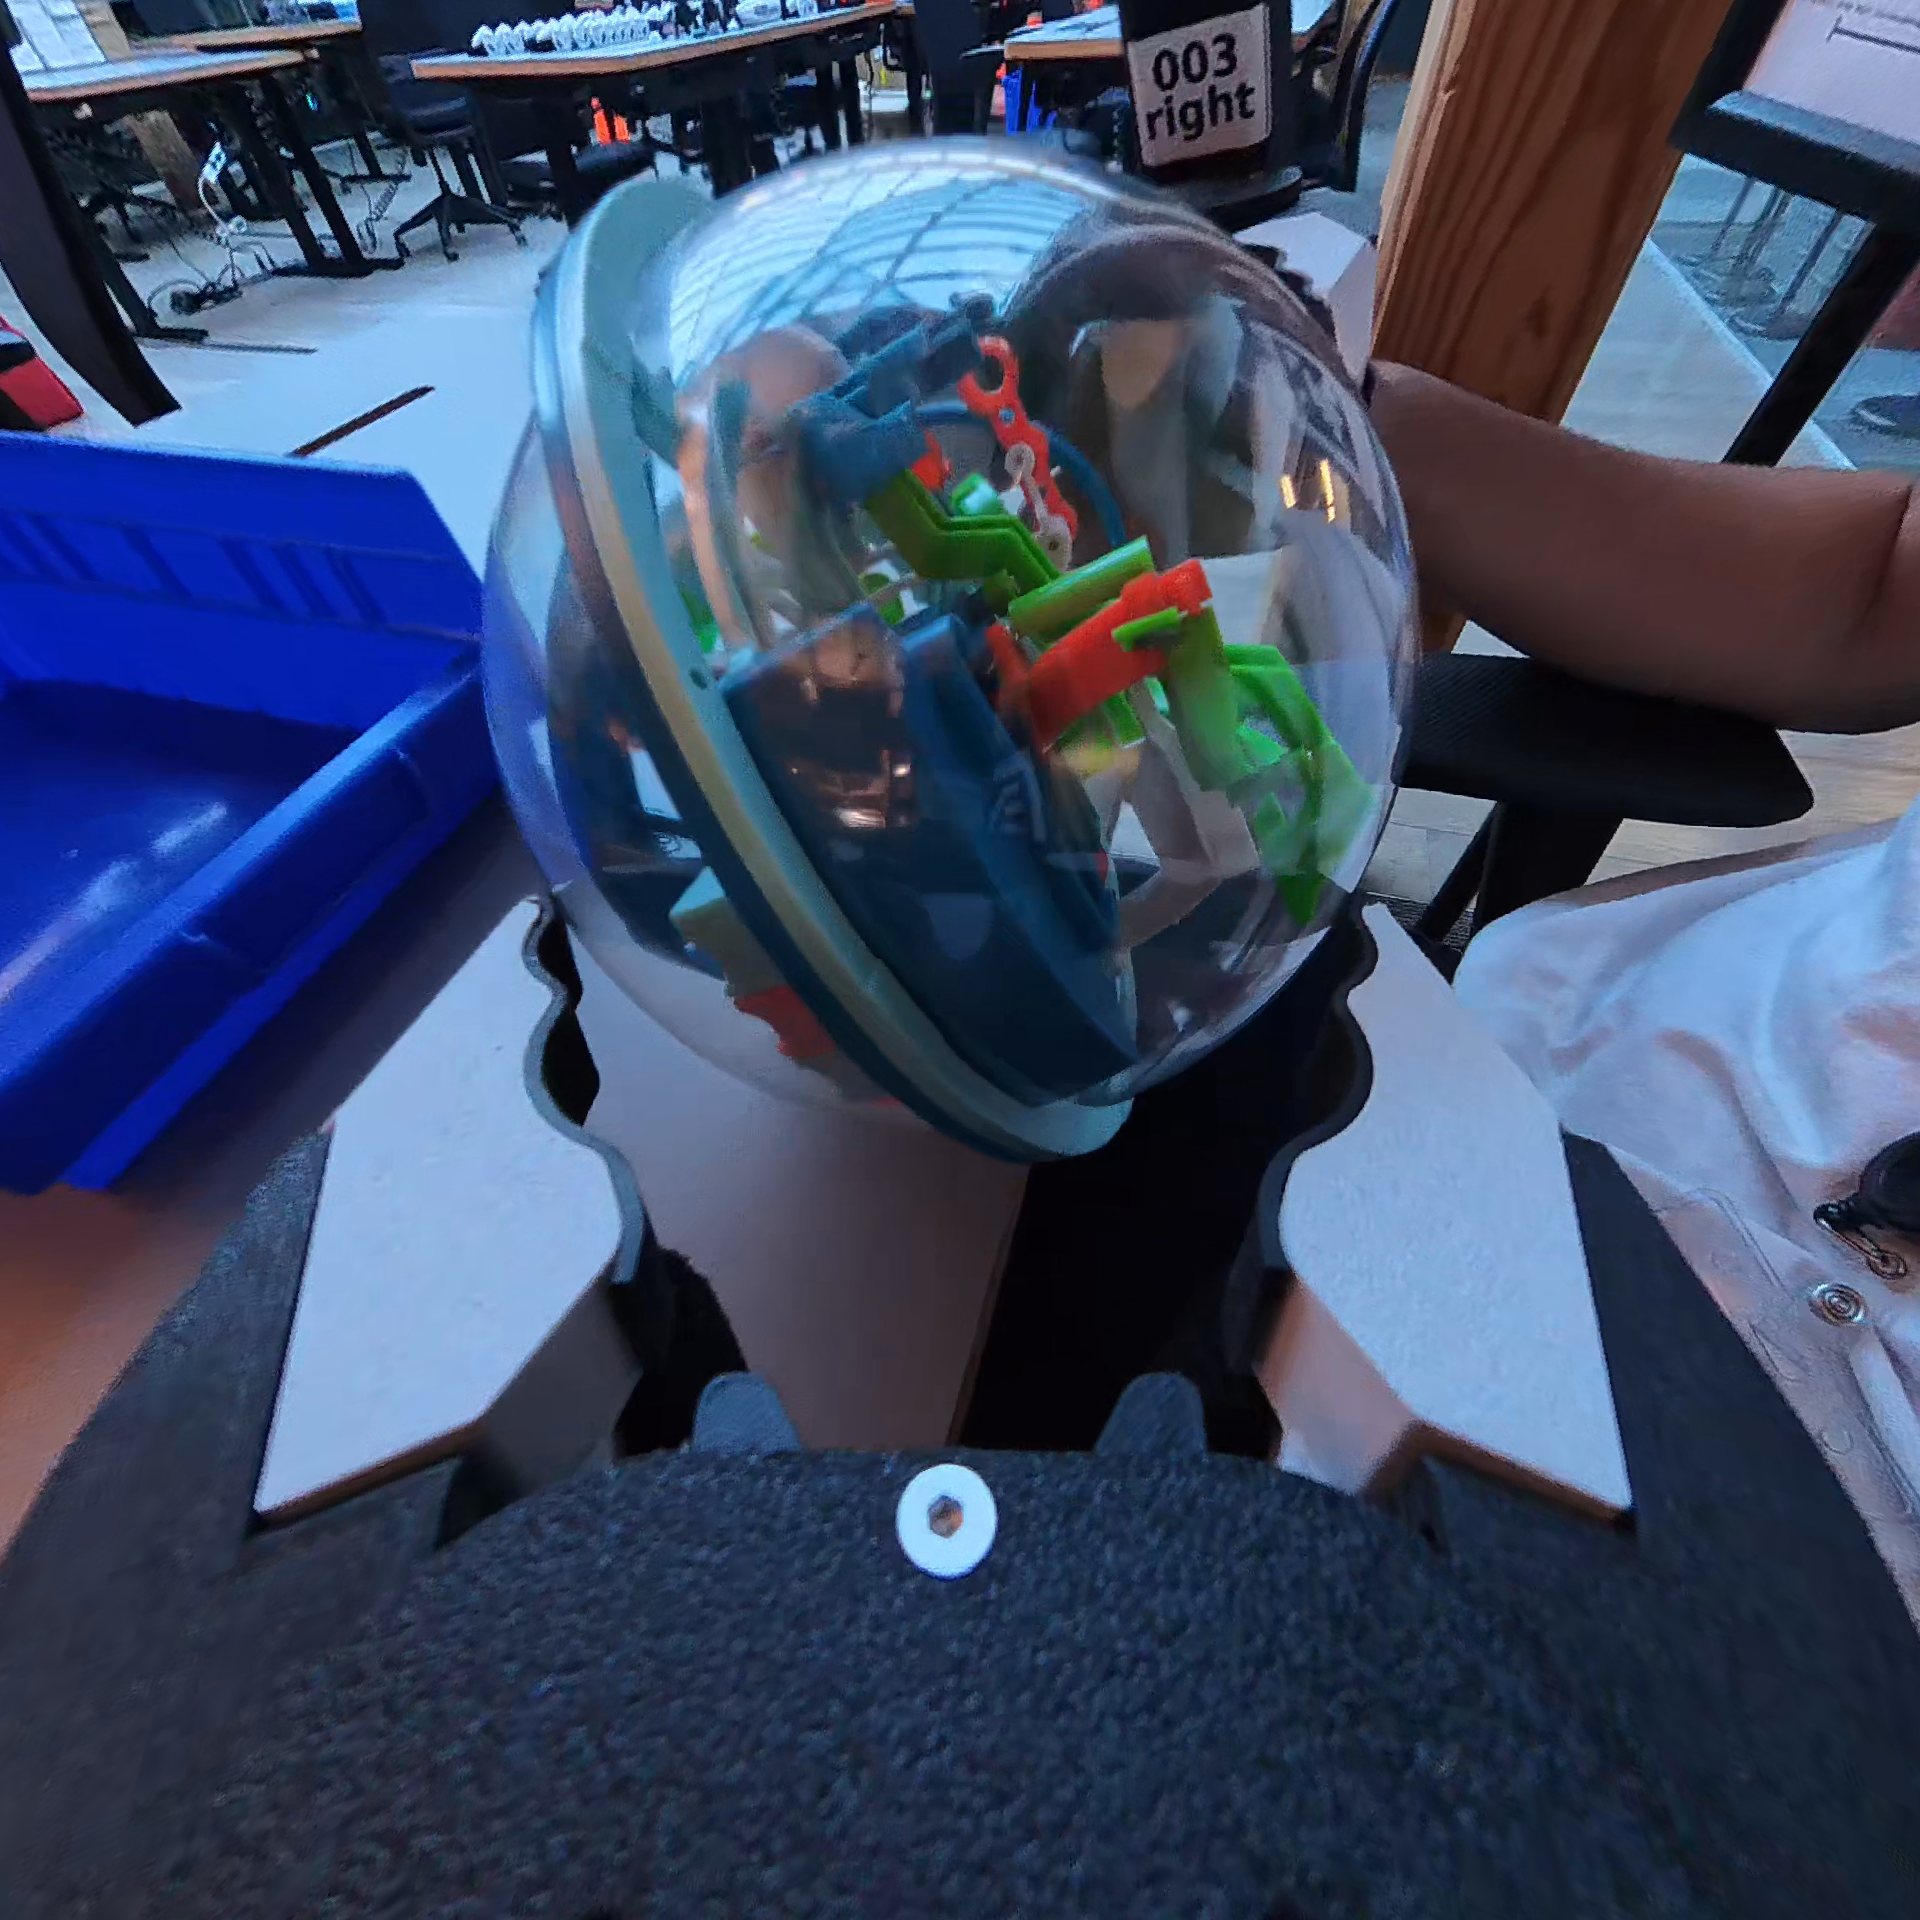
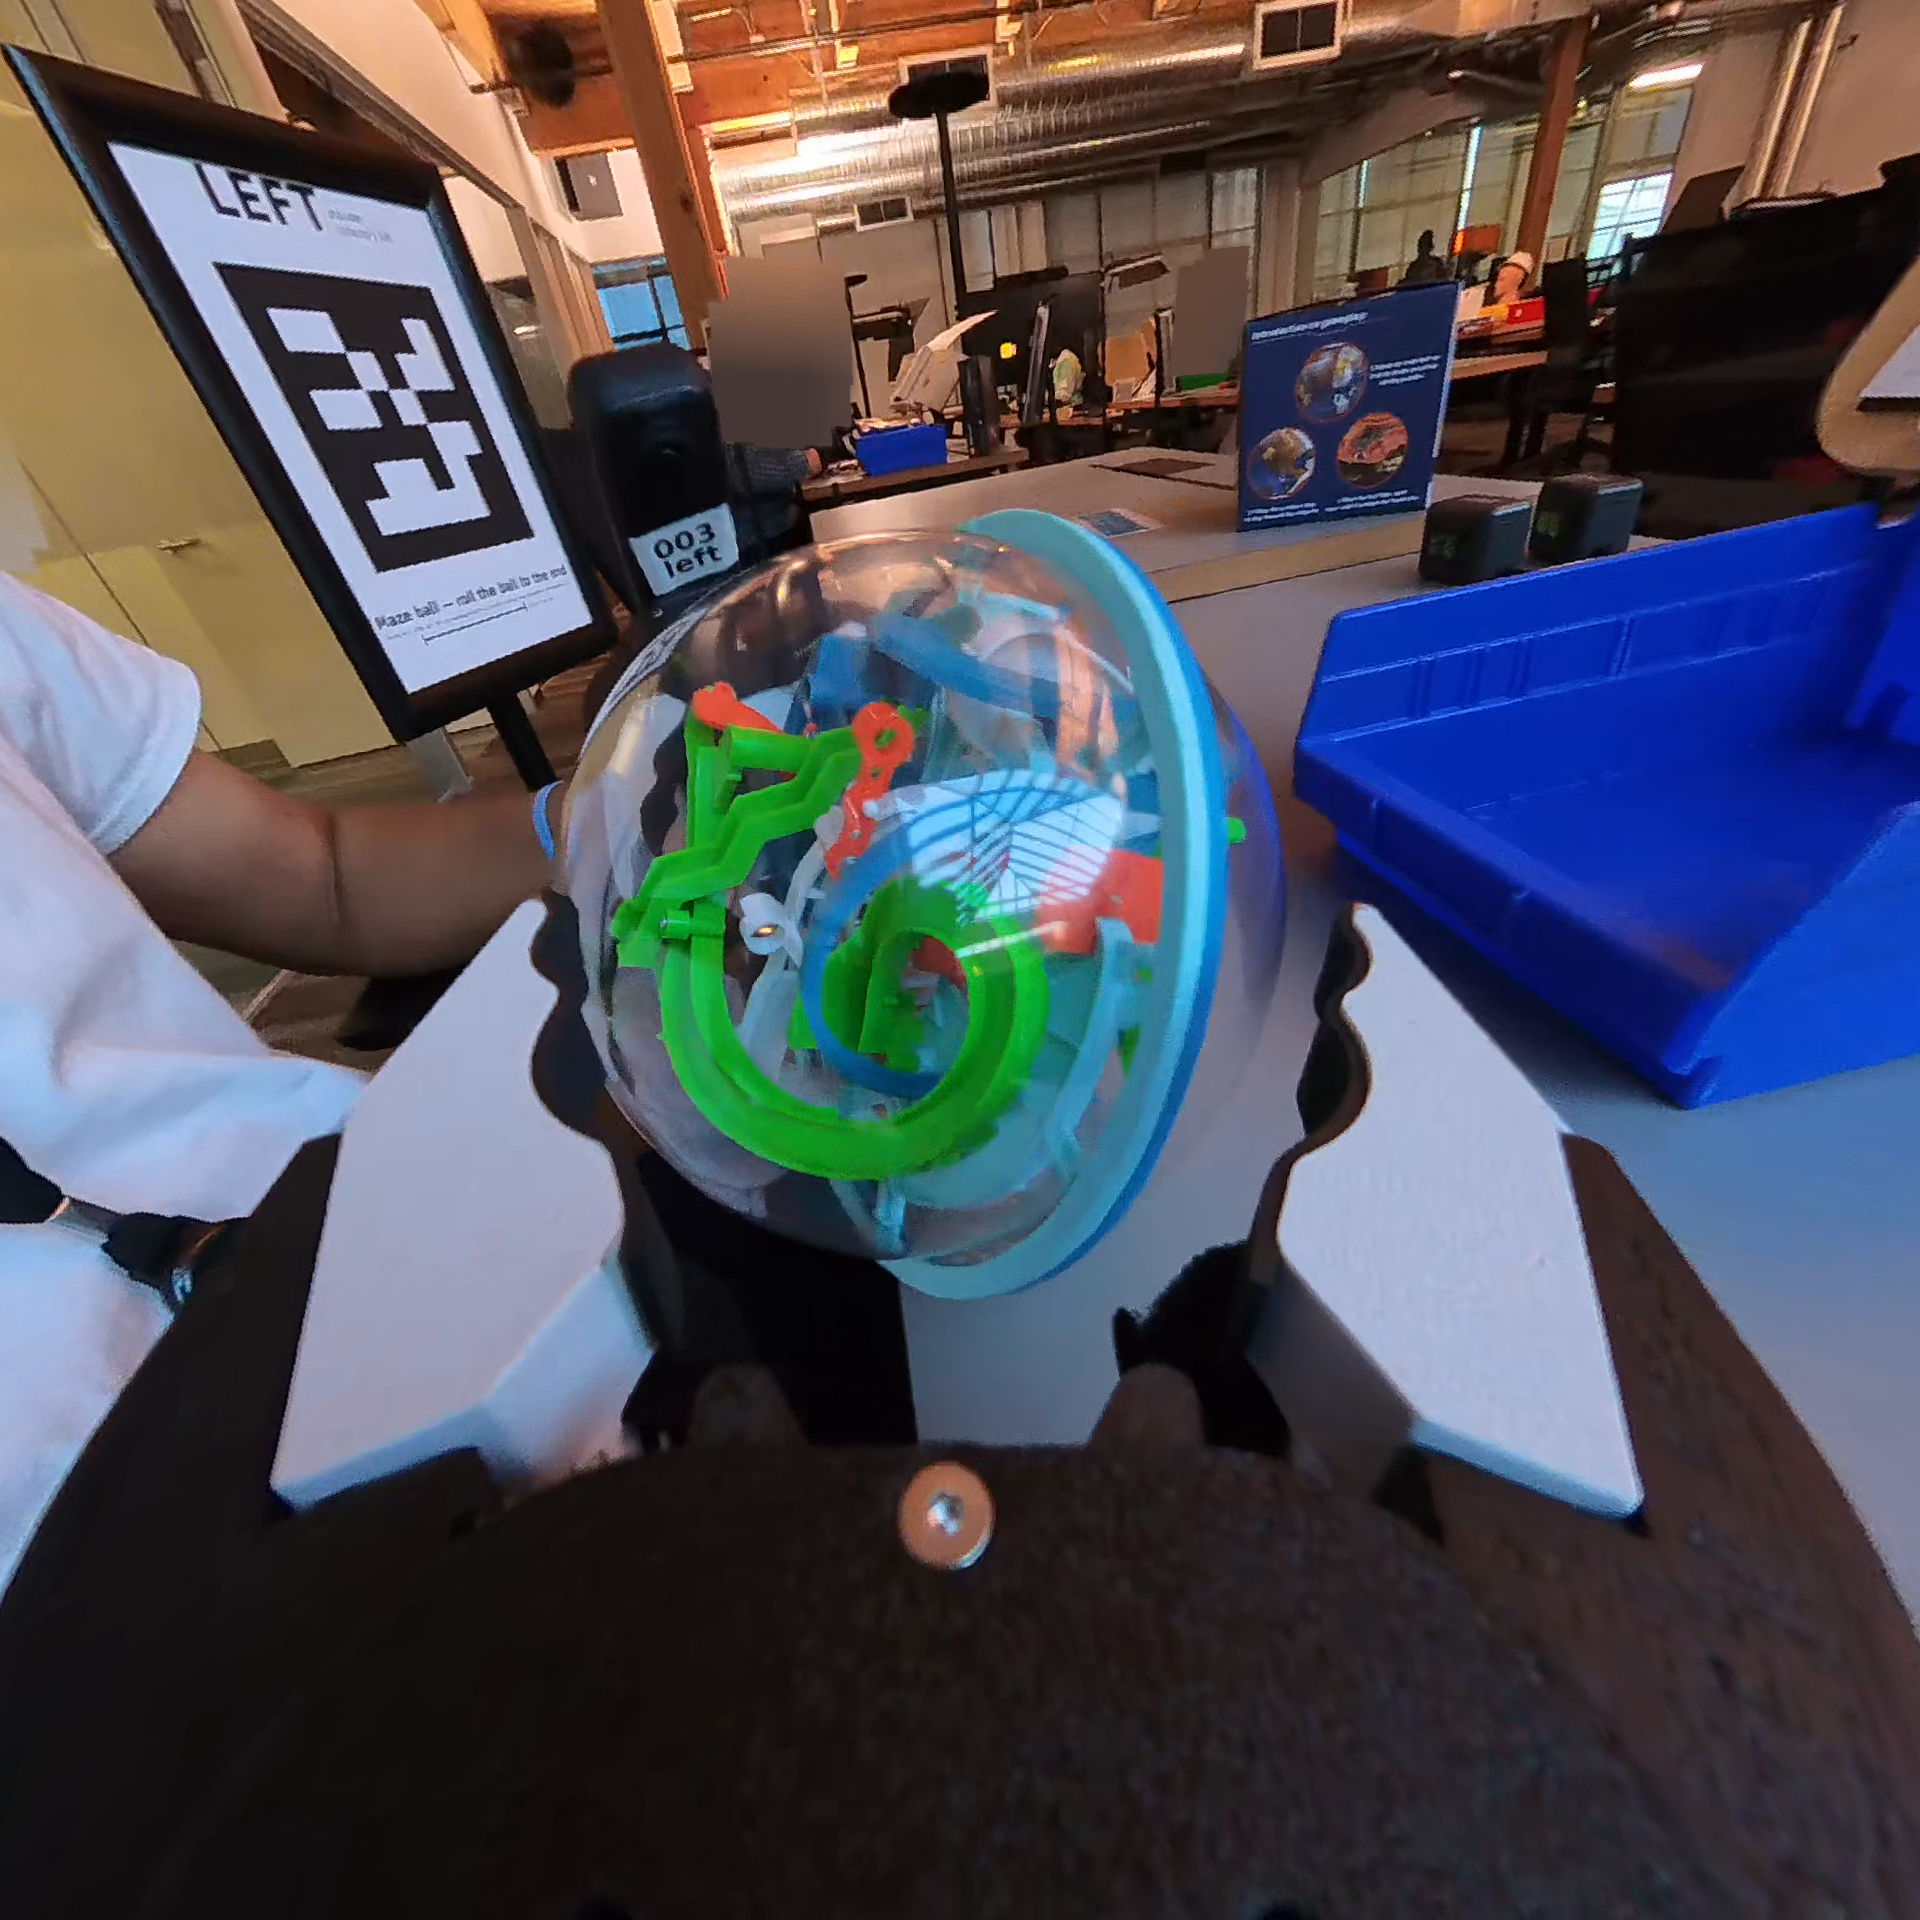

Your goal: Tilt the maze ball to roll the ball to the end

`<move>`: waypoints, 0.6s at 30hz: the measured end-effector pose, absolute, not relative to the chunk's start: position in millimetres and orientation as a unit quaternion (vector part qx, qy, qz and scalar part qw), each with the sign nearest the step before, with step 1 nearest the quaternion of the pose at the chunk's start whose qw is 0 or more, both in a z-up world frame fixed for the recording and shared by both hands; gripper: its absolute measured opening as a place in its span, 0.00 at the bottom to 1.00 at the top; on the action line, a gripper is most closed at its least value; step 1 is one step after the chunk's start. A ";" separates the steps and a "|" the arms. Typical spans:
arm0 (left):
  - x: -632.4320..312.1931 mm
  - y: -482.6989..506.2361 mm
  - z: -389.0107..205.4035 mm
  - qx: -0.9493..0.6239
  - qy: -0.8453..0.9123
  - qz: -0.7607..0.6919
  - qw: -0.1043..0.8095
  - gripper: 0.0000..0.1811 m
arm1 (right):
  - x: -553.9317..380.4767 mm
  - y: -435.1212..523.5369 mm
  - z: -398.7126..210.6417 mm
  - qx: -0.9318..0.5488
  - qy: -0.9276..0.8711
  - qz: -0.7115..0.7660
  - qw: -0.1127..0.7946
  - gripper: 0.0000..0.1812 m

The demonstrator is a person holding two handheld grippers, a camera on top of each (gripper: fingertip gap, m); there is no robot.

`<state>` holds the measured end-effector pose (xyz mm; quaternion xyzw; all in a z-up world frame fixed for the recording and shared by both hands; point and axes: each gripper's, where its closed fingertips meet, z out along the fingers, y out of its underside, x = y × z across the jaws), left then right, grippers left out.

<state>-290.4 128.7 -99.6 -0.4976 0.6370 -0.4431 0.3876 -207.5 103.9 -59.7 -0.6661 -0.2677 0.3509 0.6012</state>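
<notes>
Both grippers, left point(image 1: 951, 997) and right point(image 2: 940, 997), clamp the tilted maze ball point(image 1: 935, 644).

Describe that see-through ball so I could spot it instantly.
Start at the big blue plastic bin on the pale table. Just beside it, held up between both sets of jaws, is the clear plastic maze ball. Nothing else nearby is transparent, ringed by a pale blue band and packed with green, orange and blue tracks.
</notes>
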 end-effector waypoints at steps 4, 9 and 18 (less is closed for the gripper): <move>-289.2 125.3 -96.1 -0.494 0.642 -0.434 0.394 0.76 | -218.6 101.6 -68.9 -0.676 -0.277 0.358 0.581 0.75; -288.2 128.2 -95.6 -0.506 0.626 -0.448 0.388 0.76 | -218.9 105.4 -72.9 -0.681 -0.259 0.368 0.577 0.76; -291.5 132.4 -98.3 -0.519 0.615 -0.459 0.376 0.76 | -218.4 107.4 -76.7 -0.683 -0.253 0.376 0.574 0.75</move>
